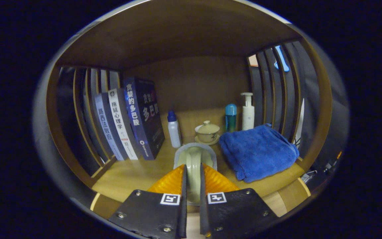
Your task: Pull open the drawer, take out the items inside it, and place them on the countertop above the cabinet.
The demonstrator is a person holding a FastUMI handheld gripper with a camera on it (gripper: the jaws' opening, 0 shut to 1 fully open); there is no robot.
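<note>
The pale green item, its rim grey-edged, sits between the orange fingers of the gripper, which is closed narrowly on it from both sides. The item is held over the wooden surface of the shelf compartment. Just beyond it stand a lidded cup and a white bottle. A folded blue towel lies beside the item. Three books lean opposite.
</note>
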